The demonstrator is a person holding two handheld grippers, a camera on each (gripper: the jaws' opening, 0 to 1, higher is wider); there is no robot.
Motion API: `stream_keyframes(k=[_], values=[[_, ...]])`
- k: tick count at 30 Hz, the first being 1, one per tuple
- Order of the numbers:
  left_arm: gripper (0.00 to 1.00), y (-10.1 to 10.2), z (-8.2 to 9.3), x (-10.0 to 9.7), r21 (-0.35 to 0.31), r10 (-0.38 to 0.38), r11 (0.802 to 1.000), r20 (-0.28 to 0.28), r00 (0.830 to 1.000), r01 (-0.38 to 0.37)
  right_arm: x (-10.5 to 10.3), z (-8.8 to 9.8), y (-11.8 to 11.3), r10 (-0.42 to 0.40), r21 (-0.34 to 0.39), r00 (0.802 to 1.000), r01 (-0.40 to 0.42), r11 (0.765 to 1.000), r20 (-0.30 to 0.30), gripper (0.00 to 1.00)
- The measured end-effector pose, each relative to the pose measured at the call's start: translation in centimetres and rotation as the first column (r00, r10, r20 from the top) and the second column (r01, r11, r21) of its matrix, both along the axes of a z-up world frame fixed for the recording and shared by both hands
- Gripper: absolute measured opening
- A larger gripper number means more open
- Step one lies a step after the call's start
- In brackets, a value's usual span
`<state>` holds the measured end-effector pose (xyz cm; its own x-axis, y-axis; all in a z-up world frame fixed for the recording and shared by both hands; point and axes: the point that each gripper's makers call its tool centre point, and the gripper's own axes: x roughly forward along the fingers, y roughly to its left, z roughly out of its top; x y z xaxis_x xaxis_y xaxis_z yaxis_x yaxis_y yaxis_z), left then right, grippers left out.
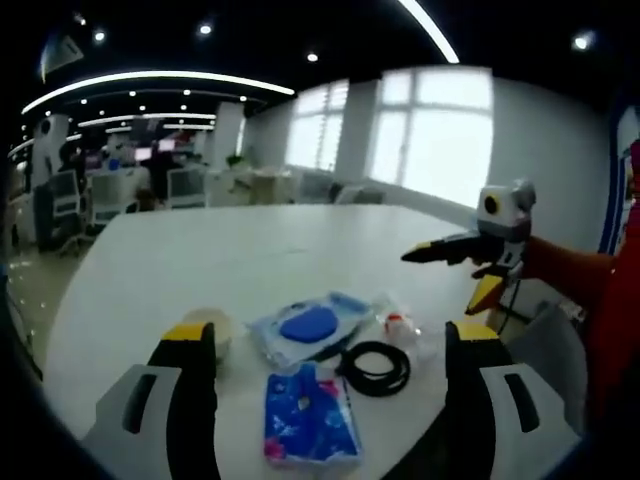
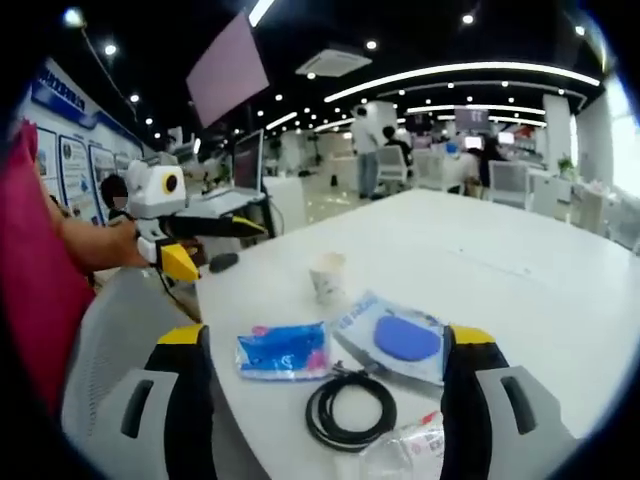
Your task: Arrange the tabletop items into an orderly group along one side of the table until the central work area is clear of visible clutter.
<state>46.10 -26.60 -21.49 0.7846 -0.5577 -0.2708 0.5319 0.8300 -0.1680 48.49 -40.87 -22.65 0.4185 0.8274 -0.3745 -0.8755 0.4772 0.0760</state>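
Both hand-held grippers wide apart and empty, paper cup (image 2: 327, 276) plain in right gripper view, half-hidden in left gripper view.

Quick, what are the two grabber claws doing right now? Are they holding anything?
Left gripper: open, holding nothing, above the blue packets.
Right gripper: open, holding nothing, above the black cable coil.

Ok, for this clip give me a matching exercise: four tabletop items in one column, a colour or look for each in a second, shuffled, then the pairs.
Items:
1. coiled cable
2. paper cup
3. tissue pack
4. clear bag

Looks:
A. blue with pink print
B. black ring
C. see-through, blue oval pad inside
D. whitish, standing upright

Pairs: 1-B, 2-D, 3-A, 4-C
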Motion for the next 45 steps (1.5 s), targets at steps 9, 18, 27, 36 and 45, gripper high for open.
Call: stream_keyframes(k=[9,18,27,36,45], values=[[0.91,-0.2,-0.7,-0.6,0.001,0.007,1.000,-0.011,1.000,-0.007,0.5,-1.1,-2.5,-0.038,-0.051,0.999,0.037,0.998,-0.001,0.95],[0.89,0.0,-1.2,-0.8,0.004,0.013,1.000,-0.024,1.000,-0.013,0.5,-2.4,-3.8,-0.052,-0.112,0.999,0.052,0.992,0.000,0.95],[0.88,-0.2,-1.3,-0.8,0.006,0.005,1.000,-0.026,1.000,-0.005,0.4,-6.7,-5.8,-0.212,-0.244,0.976,0.192,0.950,-0.058,0.88],[0.86,-0.6,-1.3,-1.1,0.002,-0.015,1.000,-0.029,0.999,0.015,-0.3,-8.8,-6.8,-0.300,-0.264,0.939,0.251,0.931,-0.168,0.78],[0.85,-0.6,-1.3,-1.1,-0.009,-0.021,1.000,-0.028,0.999,0.021,-2.0,-10.8,-7.2,-0.367,-0.301,0.876,0.275,0.913,-0.313,0.56]])
